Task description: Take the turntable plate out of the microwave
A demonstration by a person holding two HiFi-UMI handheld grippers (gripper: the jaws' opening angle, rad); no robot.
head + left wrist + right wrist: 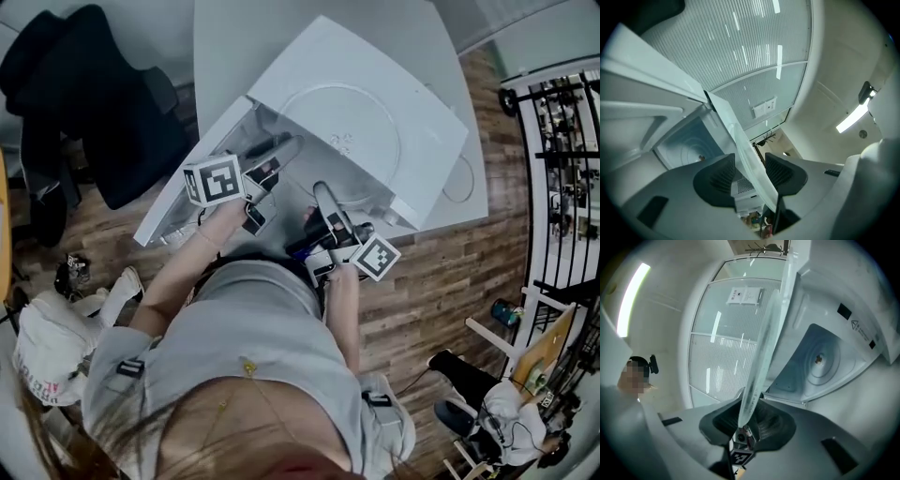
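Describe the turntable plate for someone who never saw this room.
On the white table stands a white microwave with its door open. Just outside its cavity, the right tool grips the turntable plate by the rim. Alone among white things, it is a clear glass disc.

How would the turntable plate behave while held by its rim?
The turntable plate looks like clear glass: probably stiff, fragile and rather heavy. Its smooth rim may slip in the right gripper, whose jaws pinch it edge-on. The left gripper straddles the rim with jaws apart, so the plate could swing.
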